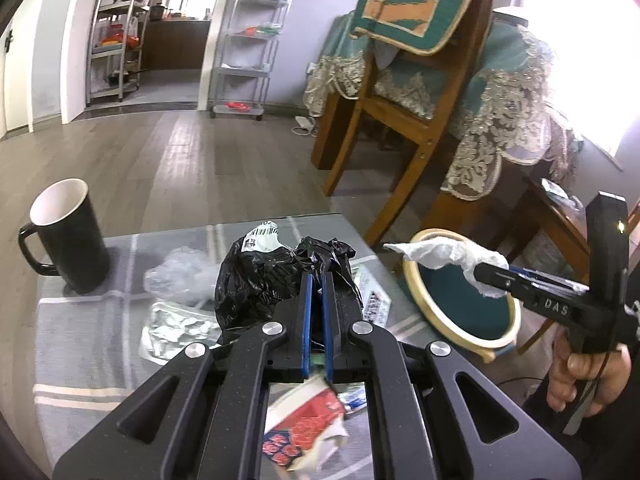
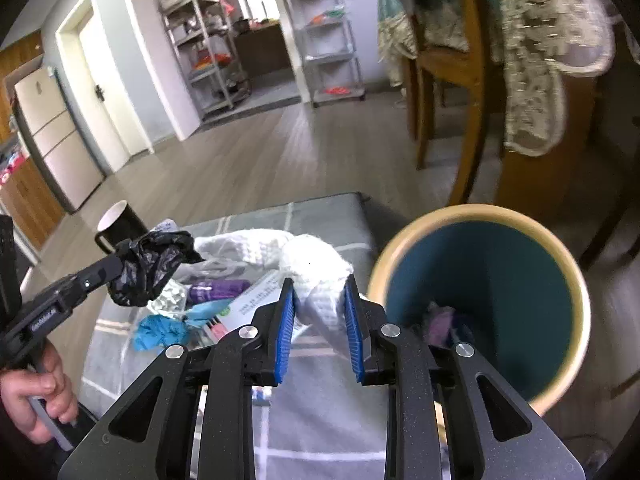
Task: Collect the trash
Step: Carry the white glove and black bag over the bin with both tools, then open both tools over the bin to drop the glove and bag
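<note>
Left gripper (image 1: 317, 280) clamped on black plastic bag (image 1: 260, 276) above cluttered tabletop (image 1: 80, 320). Right gripper (image 2: 320, 292) clamped on white tissue wad (image 2: 316, 268), near the bin (image 2: 576, 280) rim beside the tabletop edge.

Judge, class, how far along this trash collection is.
Done: some scraps already lie at the bottom of the teal, cream-rimmed bin.

In hand: the right hand-held gripper grips a crumpled white paper towel beside the bin; the left hand-held gripper clamps a crumpled black plastic bag.

Left: a blue glove, a foil blister pack and wrappers remain on the grey table.
</note>
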Demonstrator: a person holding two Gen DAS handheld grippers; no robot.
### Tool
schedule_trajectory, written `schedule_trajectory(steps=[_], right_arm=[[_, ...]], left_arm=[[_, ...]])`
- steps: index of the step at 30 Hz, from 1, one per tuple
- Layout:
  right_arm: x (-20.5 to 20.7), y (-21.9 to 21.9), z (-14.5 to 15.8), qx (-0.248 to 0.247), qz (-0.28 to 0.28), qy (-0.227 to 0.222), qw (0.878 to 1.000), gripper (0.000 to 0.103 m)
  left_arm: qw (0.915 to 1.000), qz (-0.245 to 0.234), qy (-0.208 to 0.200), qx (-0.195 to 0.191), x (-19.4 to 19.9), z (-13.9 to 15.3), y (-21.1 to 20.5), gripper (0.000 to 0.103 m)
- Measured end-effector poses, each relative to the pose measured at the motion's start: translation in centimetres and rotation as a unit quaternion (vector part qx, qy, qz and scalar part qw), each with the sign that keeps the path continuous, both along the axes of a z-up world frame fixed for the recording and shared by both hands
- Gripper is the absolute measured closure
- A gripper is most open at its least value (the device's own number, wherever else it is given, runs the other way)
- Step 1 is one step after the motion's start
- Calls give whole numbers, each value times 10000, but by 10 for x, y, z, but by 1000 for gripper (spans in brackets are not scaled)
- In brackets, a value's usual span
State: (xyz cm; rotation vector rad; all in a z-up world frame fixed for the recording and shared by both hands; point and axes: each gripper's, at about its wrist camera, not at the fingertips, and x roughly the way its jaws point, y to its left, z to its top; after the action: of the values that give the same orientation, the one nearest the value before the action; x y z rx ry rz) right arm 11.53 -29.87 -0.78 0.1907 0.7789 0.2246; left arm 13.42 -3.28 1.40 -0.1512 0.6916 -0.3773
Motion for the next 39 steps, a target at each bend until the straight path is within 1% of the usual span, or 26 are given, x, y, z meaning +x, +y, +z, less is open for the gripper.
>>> schedule_trajectory(steps=[4,8,18,21,25,31,36,39], right_arm=[[-10,-15,5,-1,-200,-169,9997,78],[-17,-36,3,23,-480,-188,9987,78],[-26,-82,7,340,-1149,-308,9923,77],[-28,-94,7,369,-1372,-311,9894,77],[-32,-112,8,301,-1668,-319,9850,77],[-34,-133,-2,271,-2004,-134,9792,77],[-34,-142,-12,267,-2146,49,9763,77],[-33,-144,-16,254,-2153,116,9761,77]], left_arm=[[9997,-190,6,134,-2,3,-20,99],[9994,-299,90,116,3,2,-39,99],[9950,-989,-16,118,18,14,-127,99],[9930,-1171,-60,109,21,16,-150,99],[9910,-1337,-20,26,24,14,-171,99],[9875,-1549,205,-224,35,1,-199,99],[9824,-1729,552,-434,46,-19,-224,99],[9798,-1802,739,-448,50,-32,-233,99]])
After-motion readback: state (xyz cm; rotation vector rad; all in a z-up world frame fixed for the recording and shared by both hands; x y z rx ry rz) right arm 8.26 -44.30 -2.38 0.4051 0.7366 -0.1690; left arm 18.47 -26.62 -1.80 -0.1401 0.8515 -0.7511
